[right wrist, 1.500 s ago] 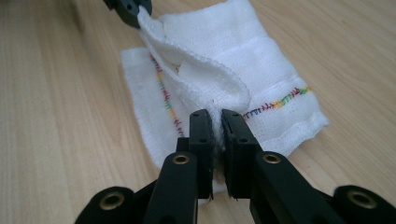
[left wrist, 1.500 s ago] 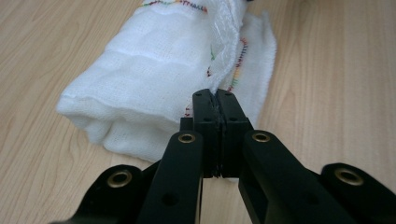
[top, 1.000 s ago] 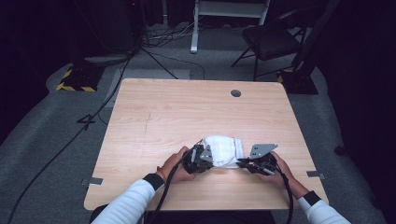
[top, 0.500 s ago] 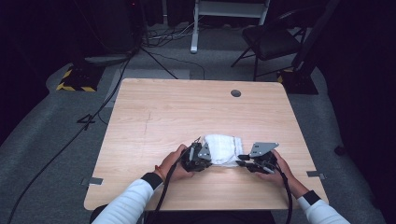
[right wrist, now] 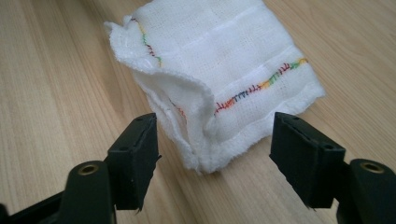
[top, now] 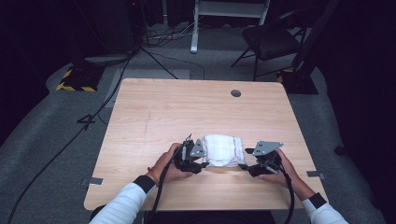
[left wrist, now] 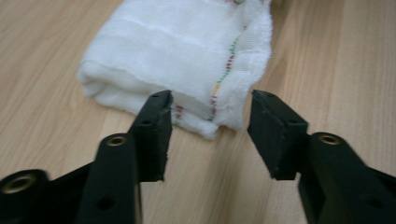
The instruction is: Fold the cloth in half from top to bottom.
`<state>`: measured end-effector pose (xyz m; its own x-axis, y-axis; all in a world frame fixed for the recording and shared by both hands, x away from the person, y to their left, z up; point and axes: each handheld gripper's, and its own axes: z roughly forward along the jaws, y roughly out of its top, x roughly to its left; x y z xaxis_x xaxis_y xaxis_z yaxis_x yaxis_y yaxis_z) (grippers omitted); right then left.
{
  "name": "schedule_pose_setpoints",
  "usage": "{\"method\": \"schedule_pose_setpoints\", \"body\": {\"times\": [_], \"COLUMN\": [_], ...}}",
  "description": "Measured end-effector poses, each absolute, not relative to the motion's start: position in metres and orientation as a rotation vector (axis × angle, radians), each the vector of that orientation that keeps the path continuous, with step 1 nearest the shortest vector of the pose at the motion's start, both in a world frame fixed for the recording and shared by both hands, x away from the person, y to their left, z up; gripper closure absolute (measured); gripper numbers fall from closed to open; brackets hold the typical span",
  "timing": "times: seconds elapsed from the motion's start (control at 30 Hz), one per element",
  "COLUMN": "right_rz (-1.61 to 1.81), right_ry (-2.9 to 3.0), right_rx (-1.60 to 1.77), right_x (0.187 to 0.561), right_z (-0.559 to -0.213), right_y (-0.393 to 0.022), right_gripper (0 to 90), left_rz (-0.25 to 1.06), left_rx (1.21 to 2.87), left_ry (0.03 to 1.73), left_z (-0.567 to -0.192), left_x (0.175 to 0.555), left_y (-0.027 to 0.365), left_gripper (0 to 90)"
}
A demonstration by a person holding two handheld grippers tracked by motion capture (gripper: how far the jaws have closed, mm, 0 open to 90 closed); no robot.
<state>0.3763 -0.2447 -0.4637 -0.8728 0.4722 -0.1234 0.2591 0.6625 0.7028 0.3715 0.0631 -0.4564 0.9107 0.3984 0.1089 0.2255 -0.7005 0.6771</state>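
So the folded white cloth (top: 224,150) is lying on the near half of the wooden table (top: 154,116), sitting right between the two grippers. The left gripper (top: 203,164) is hanging at its left end and the right gripper (top: 243,166) at its right end, both just beside the cloth's front corners.

Both sets of jaws have just been opening, and nothing is getting pinched now. In the left gripper view the cloth (left wrist: 177,56) is lying just past the tips of the left gripper (left wrist: 210,133), with its near corner poking toward the gap but the pads not pressing on it. In the right gripper view the right gripper (right wrist: 215,154) is standing even wider, and the cloth's (right wrist: 224,70) loose, puffy corner with the rainbow stitching is sitting in front of the gap, untouched.

The part that matters for whatever comes next: the cloth's long side is running left to right across the table, so each gripper is facing one short end. Neither one looks clearly nearer, I'd guess. Another fold would mean re-pinching those corners, and the right-hand corner is looking floppy and layered, so grabbing all the layers could be fiddly.
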Motion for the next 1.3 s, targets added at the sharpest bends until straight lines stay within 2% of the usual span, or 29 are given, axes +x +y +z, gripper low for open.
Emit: {"method": "schedule_pose_setpoints", "body": {"times": [0.1,0.47,0.93,1.3], "right_rz": [1.014,0.982,0.908,0.875], "right_ry": [2.555,2.504,2.491,2.455], "right_rx": [0.618,0.662,0.686,0.76], "right_x": [0.375,0.37,0.364,0.358], "right_z": [-0.462,-0.456,-0.458,-0.463], "right_y": [-0.25,-0.264,-0.275,-0.301], "right_gripper": [30.0,25.3,26.8,26.9], "left_rz": [0.357,0.426,0.473,0.509], "left_rx": [2.372,2.394,2.386,2.395], "left_ry": [0.456,0.509,0.628,0.718], "left_z": [-0.456,-0.457,-0.458,-0.464], "left_x": [0.368,0.359,0.349,0.336], "left_y": [0.068,0.093,0.13,0.159], "left_gripper": [31.3,21.0,19.0,19.2]}}
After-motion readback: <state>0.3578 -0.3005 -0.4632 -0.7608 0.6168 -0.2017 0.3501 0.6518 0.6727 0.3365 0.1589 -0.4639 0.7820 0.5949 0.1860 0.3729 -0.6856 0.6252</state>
